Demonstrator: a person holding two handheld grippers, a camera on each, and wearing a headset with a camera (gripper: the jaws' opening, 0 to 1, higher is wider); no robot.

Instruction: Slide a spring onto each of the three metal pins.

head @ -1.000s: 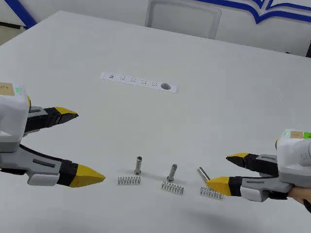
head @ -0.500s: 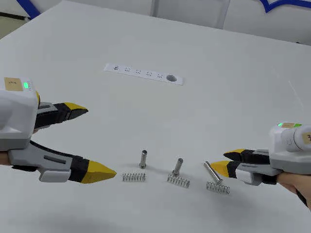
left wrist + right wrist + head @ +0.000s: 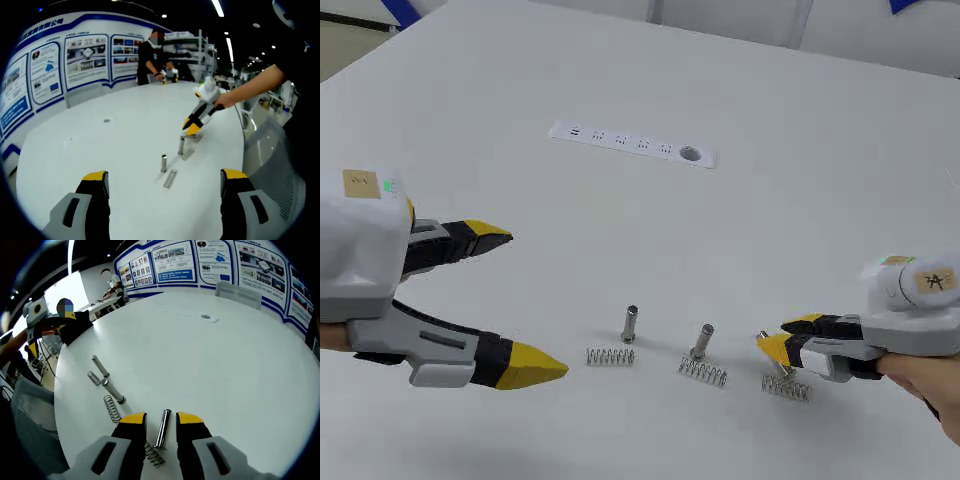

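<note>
Three short metal pins stand or lean in a row on the white table: left pin [image 3: 631, 322], middle pin [image 3: 701, 340], right pin [image 3: 761, 337]. A small spring lies in front of each: [image 3: 610, 356], [image 3: 703, 373], [image 3: 786, 388]. My right gripper [image 3: 788, 335] is low at the right pin. In the right gripper view that pin [image 3: 162, 427] sits between the jaws of my right gripper [image 3: 161, 417], which stand narrowly apart with a thin gap on each side. My left gripper [image 3: 515, 300] hovers wide open left of the row, holding nothing.
A white power strip [image 3: 632, 143] lies flat further back on the table. A person [image 3: 150, 55] works at the table's far end. The table's near edge runs just below the springs.
My right gripper has moved left and down onto the right pin, and its jaws have narrowed around it. The left gripper stays wide open. The head camera has shifted.
</note>
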